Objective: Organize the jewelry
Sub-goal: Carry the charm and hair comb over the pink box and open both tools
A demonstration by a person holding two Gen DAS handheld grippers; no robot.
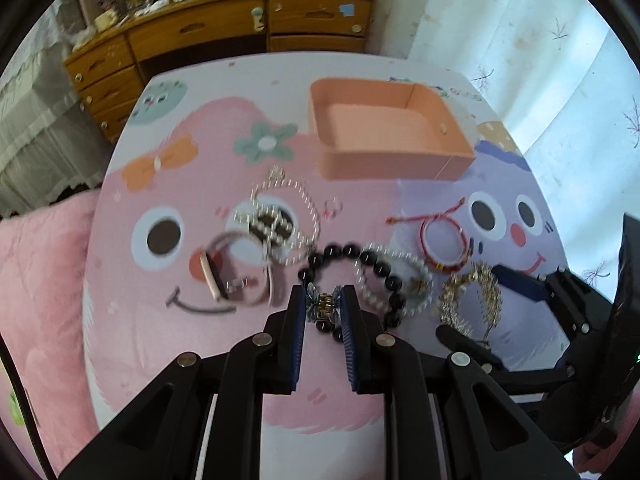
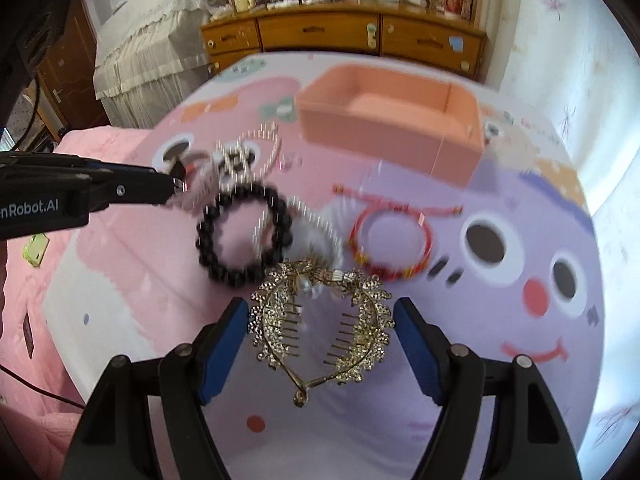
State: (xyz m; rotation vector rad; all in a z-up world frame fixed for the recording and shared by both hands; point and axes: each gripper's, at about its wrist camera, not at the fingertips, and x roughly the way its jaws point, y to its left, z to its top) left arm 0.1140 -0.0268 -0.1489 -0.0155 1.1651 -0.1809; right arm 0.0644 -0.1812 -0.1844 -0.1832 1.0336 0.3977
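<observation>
My left gripper (image 1: 325, 304) is shut on a small blue-and-gold hair clip (image 1: 324, 305), held above a black bead bracelet (image 1: 362, 258). My right gripper (image 2: 320, 320) is open around a gold rhinestone hair comb (image 2: 320, 320) lying on the table; its pads do not touch it. An empty orange box (image 1: 384, 132) stands at the far side, also in the right wrist view (image 2: 384, 116). A pearl necklace (image 1: 280, 216), a watch (image 1: 232, 276), a pearl bracelet (image 1: 400, 280) and a red cord bracelet (image 1: 444, 240) lie spread between.
The table carries a pink and purple cartoon cloth (image 1: 200, 340). A wooden dresser (image 1: 224, 40) stands beyond the far edge. A pink blanket (image 1: 40, 280) lies to the left. The left gripper's arm (image 2: 80, 196) shows at the left of the right wrist view.
</observation>
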